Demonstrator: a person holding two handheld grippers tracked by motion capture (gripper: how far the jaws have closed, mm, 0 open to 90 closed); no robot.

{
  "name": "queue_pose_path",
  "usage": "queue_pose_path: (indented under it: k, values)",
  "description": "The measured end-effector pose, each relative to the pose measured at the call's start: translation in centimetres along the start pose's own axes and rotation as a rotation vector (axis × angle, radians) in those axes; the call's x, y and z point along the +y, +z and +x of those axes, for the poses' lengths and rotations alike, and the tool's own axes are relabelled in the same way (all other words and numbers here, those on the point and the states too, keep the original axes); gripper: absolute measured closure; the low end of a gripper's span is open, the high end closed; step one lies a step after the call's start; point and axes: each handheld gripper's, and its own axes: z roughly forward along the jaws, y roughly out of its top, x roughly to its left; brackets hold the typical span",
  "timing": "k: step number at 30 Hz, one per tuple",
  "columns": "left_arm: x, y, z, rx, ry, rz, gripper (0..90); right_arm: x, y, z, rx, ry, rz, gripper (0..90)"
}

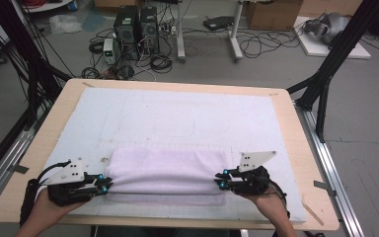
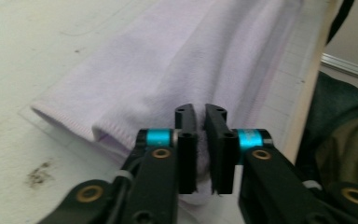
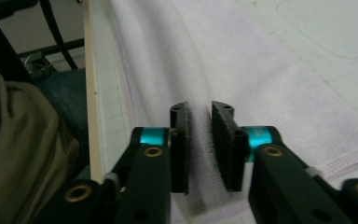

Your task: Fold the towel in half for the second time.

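Your left gripper (image 1: 104, 185) and right gripper (image 1: 220, 180) each pinched an end of the lavender towel (image 1: 167, 174), which lay folded on the near part of the white mat (image 1: 177, 113), so one fold looked done and another remained.

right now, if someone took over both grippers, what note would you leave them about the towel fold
Left gripper: jaws nearly together, pinching the left end of the pale lilac terry towel.
Right gripper: jaws close together, pinching a ridge of the towel's right end.
Towel: lies near the front edge of the white foam mat on the light wooden table, as a long band folded over, upper layer bulging and lower edge showing beneath it.
Done: at least one lengthwise fold.
Left: probably carry the gripped ends across for the next fold, then release and flatten.
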Motion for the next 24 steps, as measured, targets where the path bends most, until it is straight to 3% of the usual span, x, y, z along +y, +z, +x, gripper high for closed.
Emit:
queue_pose_path:
  k: [4, 7, 14, 17, 24]
  values:
    - [-0.7, 0.9, 0.3, 0.017, -0.013, 0.028, 65.2, -0.2, 0.2, 0.8, 0.002, 0.002, -0.002, 71.0]
    - [-1.2, 1.8, 0.5, 0.012, -0.021, 0.041, 65.3, -0.9, 0.9, 1.4, 0.011, -0.004, 0.024, 69.7]
    - [-2.4, 4.2, 0.6, 0.015, -0.009, 0.131, 67.3, -2.7, 3.3, 1.8, 0.048, 0.005, 0.116, 65.9]
    - [-2.5, 4.2, 0.7, 0.012, -0.017, 0.119, 68.0, -2.7, 3.4, 1.8, 0.053, 0.003, 0.112, 65.0]
    - [-0.9, 3.6, 2.6, 0.074, -0.046, 0.050, 63.9, -1.4, 1.7, -0.6, -0.046, 0.046, 0.048, 58.5]
